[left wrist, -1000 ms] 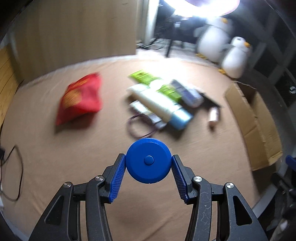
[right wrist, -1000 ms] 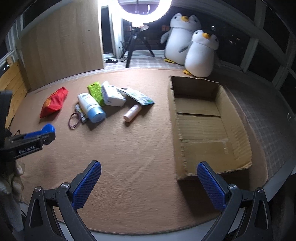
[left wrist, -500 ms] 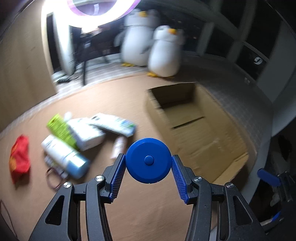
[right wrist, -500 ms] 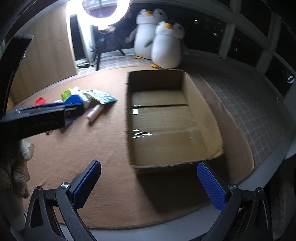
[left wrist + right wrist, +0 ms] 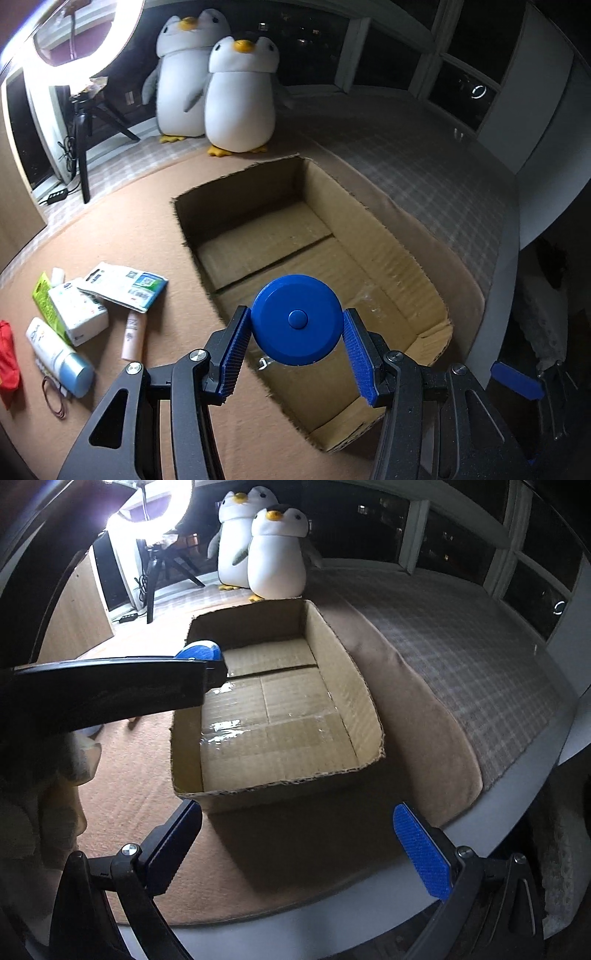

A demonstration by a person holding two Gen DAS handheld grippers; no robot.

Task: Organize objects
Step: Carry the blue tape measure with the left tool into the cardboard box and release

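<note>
The left gripper [image 5: 297, 338] clamps a round blue disc with a centre button [image 5: 297, 319], probably a tape measure, its two ribbed blue pads pressed against the disc's opposite edges. The disc hangs over the near end of the open cardboard box [image 5: 369, 229], above the box floor rather than touching it. In the right wrist view the same disc [image 5: 199, 651] shows edge-on at the tip of the left gripper's black arm, over the box's left wall. The right gripper [image 5: 295, 843] holds nothing; its jaws stand wide apart, just short of the box's near wall [image 5: 280, 788].

On the tan mat [image 5: 122, 229] left of the box lies a loose cluster: a pale pink tube [image 5: 133, 334], a white bottle with a light blue cap [image 5: 57, 354], a white carton [image 5: 79, 314], a green packet [image 5: 44, 301], a flat white and green pouch [image 5: 129, 282], and a red bag [image 5: 8, 356] at the frame's edge. Behind the box sit two plush penguins [image 5: 240, 99], with a ring light [image 5: 70, 37] on a tripod to their left.
</note>
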